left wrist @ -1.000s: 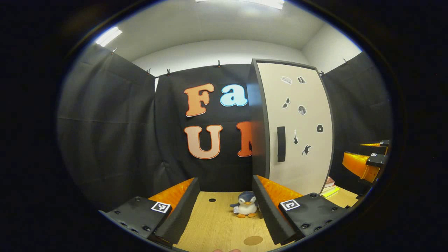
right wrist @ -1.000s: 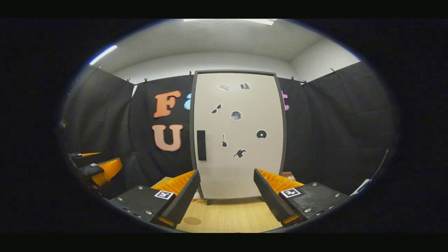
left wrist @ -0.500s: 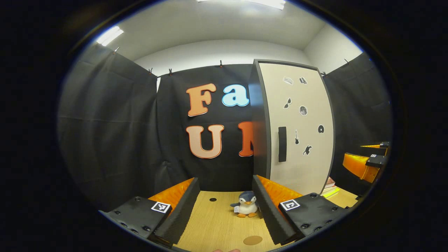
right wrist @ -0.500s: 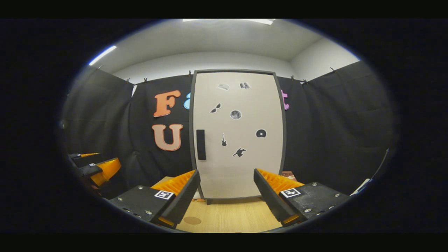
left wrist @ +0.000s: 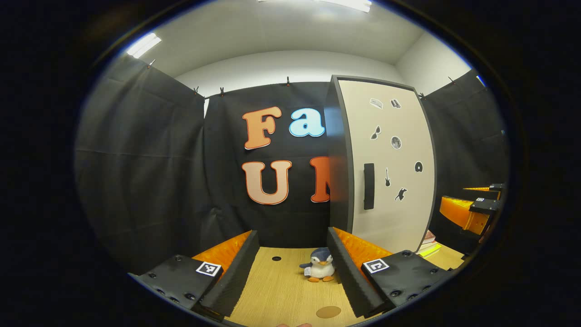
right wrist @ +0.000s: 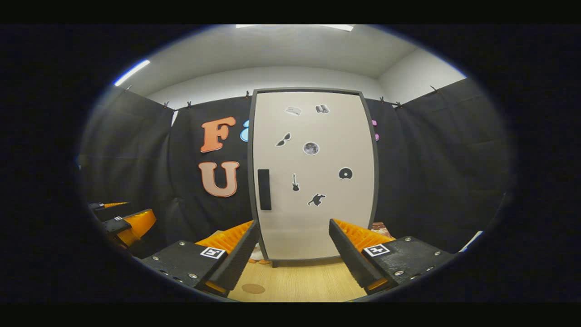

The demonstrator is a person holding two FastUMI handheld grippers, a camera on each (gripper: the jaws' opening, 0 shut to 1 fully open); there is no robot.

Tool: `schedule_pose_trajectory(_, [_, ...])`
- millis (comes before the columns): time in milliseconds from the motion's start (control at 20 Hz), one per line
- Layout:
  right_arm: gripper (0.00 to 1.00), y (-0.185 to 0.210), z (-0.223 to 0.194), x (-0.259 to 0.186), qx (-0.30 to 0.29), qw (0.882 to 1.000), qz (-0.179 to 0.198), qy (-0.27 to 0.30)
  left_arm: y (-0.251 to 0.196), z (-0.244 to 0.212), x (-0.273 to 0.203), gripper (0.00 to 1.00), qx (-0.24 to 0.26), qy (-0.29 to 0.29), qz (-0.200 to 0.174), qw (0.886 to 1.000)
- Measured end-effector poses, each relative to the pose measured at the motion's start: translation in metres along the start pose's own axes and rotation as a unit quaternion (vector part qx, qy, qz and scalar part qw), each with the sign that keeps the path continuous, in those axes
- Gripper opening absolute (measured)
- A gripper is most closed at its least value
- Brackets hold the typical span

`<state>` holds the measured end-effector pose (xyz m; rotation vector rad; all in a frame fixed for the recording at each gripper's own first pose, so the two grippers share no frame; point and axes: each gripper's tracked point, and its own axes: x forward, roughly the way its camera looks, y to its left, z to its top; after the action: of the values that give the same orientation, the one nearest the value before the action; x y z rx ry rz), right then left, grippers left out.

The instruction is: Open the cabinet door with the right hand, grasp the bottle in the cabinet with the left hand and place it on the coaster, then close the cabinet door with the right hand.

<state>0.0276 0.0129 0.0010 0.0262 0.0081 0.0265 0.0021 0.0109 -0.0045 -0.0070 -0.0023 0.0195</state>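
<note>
A light wood-grain table (left wrist: 281, 290) carries an upright cabinet (right wrist: 313, 181), a round brown coaster (left wrist: 328, 312), a plush penguin (left wrist: 320, 267) and stacked books (left wrist: 428, 245).

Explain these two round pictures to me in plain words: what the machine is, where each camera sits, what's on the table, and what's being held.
There is no robot here: a person carries a two-finger tool in each hand, and a fisheye camera rides on each one, looking forward along its fingers. In the left gripper view, the left tool stands open and holds nothing. In the right gripper view, the right tool is also open and empty, facing the closed cabinet door with its dark handle. On the wooden table stand a toy penguin and a round brown coaster. Books lie beside the cabinet. The bottle would be behind the door.
</note>
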Motion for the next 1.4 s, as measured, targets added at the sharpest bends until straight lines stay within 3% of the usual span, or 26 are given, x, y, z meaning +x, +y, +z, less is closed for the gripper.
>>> schedule_pose_trajectory(750, [0.95, 0.056, 0.008, 0.114, -0.010, 1.000, 0.026, -0.006, 0.038, -0.011, 0.035, 0.98, -0.001, 0.002, 0.007, 1.000])
schedule_pose_trajectory(1400, [0.94, 0.073, -0.007, 0.231, -0.007, 1.000, 0.014, 0.009, 0.072, -0.023, 0.070, 0.98, 0.007, 0.010, 0.016, 1.000])
